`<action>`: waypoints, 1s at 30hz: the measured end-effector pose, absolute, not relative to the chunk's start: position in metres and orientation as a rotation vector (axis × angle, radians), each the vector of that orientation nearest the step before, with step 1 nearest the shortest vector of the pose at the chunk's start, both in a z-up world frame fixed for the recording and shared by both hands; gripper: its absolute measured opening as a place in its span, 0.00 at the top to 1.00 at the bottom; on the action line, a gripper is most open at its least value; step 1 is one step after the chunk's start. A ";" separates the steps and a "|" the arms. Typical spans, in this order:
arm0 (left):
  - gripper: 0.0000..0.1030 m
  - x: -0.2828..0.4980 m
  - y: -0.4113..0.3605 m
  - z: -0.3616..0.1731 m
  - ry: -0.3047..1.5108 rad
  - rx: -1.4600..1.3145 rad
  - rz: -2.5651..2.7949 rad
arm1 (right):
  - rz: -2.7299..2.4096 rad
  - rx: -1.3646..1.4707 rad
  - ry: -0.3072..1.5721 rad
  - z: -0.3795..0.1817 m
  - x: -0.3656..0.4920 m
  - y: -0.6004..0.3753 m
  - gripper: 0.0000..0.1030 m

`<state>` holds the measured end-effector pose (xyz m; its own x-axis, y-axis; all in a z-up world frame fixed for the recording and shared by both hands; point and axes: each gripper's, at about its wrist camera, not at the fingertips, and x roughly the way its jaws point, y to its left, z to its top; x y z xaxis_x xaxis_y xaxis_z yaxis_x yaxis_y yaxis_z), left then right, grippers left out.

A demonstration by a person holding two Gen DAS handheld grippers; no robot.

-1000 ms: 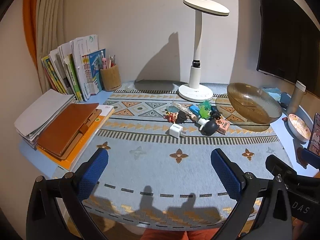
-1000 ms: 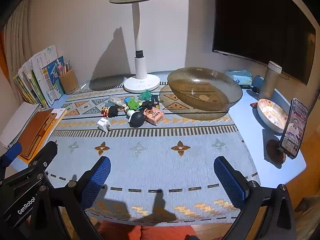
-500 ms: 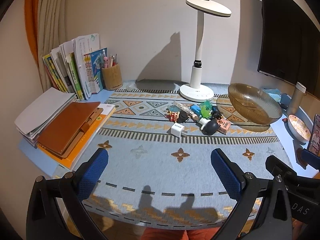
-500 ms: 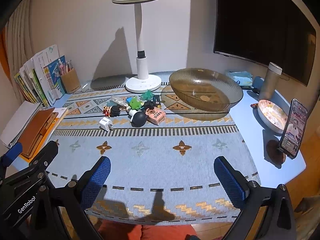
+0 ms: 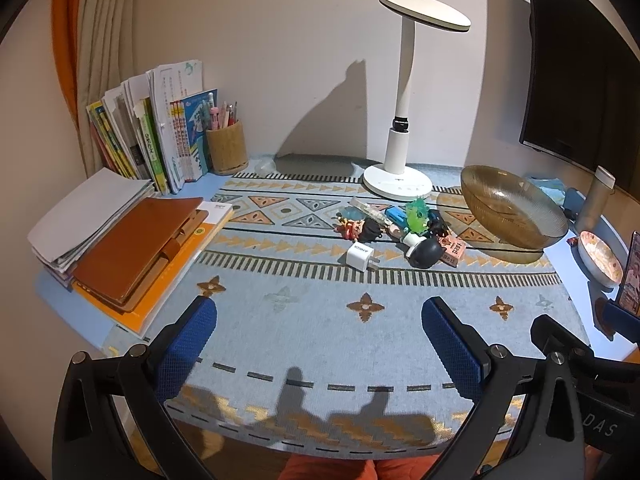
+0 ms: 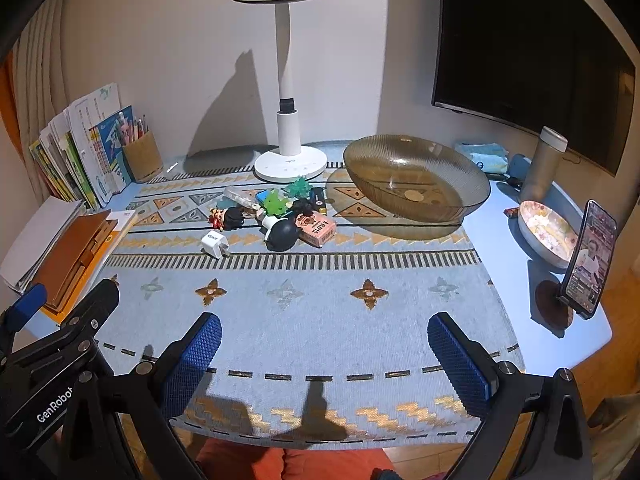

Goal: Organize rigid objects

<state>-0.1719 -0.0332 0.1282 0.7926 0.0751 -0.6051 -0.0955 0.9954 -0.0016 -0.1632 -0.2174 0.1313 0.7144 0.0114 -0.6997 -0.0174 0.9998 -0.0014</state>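
Woven table mat (image 6: 320, 320): pale blue, with orange triangles, black dashes and brown four-petal motifs.
Ribbed glass bowl (image 6: 416, 176): translucent amber-brown.
Round-headed desk lamp (image 6: 284, 80): white.
Small cube charger (image 5: 361, 256): white.
Leather-look notebook (image 5: 136, 244): tan brown.
Gripper finger pads (image 5: 188, 344): blue, cross-hatched.

white desk lamp (image 6: 286, 80), propped phone (image 6: 591, 258), pen holder (image 5: 226, 146), brown notebook (image 5: 134, 246)

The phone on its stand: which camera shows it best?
The right wrist view: the phone stands whole, screen lit, on its round stand at the table's right edge. In the left wrist view only a sliver of it shows at the frame's edge.
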 end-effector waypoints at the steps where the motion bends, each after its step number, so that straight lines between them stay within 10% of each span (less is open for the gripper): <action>1: 0.01 -0.171 -0.033 0.128 0.650 -0.033 0.091 | 0.017 -0.007 0.777 0.130 -0.162 -0.218 0.00; 22: 0.01 -0.032 -0.007 0.053 0.891 -0.150 -0.222 | 0.176 -0.012 0.880 0.075 -0.052 -0.239 0.01; 26: 0.01 0.001 -0.017 0.040 0.915 -0.126 -0.210 | 0.205 -0.014 0.960 0.053 -0.005 -0.244 0.28; 30: 0.01 0.017 -0.031 0.030 0.929 -0.093 -0.202 | 0.194 -0.024 1.010 0.033 0.031 -0.249 0.31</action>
